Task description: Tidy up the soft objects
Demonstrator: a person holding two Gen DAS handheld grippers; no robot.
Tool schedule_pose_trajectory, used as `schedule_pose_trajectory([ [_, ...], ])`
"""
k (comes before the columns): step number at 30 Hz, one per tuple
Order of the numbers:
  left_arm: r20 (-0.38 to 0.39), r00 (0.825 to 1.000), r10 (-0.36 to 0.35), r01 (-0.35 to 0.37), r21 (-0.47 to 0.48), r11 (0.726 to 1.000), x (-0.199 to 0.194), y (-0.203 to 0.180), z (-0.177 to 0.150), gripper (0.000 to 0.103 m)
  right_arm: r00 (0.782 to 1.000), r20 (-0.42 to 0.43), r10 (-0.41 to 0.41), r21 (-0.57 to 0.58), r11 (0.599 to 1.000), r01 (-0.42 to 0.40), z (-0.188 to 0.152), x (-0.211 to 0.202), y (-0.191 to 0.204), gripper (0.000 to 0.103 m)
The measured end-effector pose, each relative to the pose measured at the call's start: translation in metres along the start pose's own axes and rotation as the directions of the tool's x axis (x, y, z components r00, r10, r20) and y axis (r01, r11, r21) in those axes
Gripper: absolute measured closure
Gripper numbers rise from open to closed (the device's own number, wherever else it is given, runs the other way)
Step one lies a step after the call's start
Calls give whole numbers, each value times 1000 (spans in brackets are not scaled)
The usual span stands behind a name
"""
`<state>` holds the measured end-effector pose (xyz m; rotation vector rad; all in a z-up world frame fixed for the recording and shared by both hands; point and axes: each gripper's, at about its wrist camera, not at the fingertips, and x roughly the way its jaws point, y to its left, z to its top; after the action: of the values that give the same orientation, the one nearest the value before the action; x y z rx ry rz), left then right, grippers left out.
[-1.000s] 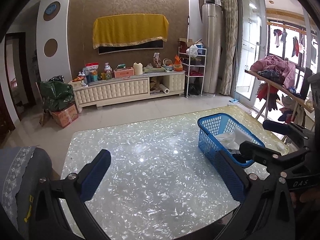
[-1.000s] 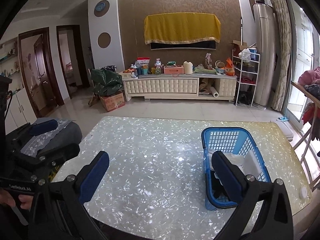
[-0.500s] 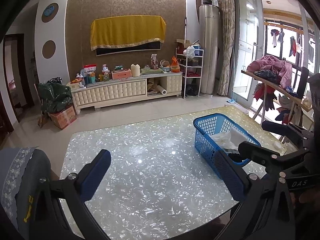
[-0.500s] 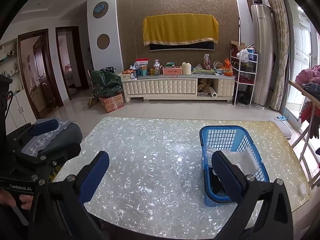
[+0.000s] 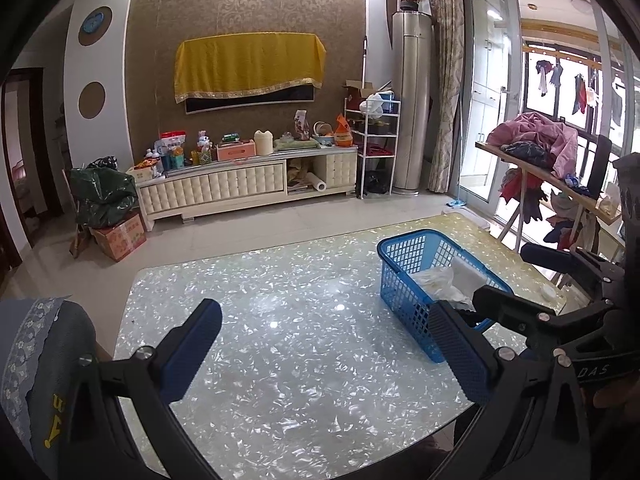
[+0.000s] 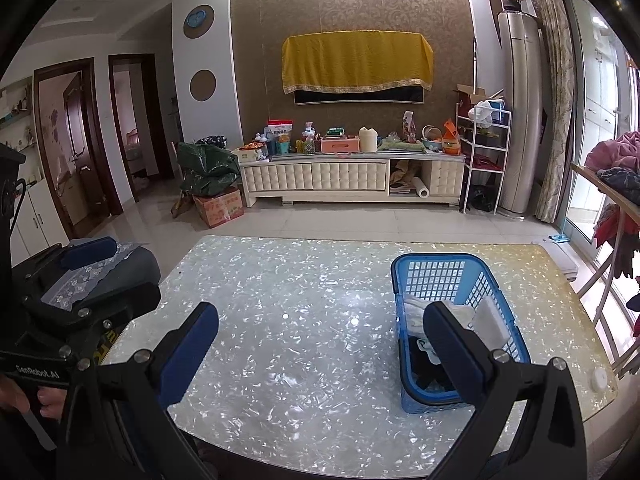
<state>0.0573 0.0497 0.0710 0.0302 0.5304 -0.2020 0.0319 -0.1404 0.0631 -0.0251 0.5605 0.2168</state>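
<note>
Left wrist view: left gripper point(image 5: 326, 346) spread wide over the shiny pearl-chip table point(image 5: 280, 320), blue basket point(image 5: 404, 276) of soft cloths ahead-right. Right gripper point(image 6: 320, 344) also spread, TV cabinet point(image 6: 352, 178) beyond.

Near corner of the blue perforated plastic basket point(image 6: 436, 276) is hidden behind a blue-padded finger point(image 6: 450, 344). Dark fabric point(image 6: 424, 368) at its bottom is indistinguishable. Pearl-flake tabletop point(image 5: 280, 344) is cut off at the lower edge.
</note>
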Motion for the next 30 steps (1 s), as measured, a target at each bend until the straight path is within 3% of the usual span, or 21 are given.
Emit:
schedule_pose_trajectory([
  [30,7,1000,-14,14,30,999,-4,-5,1,0,1000,2,-31,-7,999,31,0,-4,3,1],
])
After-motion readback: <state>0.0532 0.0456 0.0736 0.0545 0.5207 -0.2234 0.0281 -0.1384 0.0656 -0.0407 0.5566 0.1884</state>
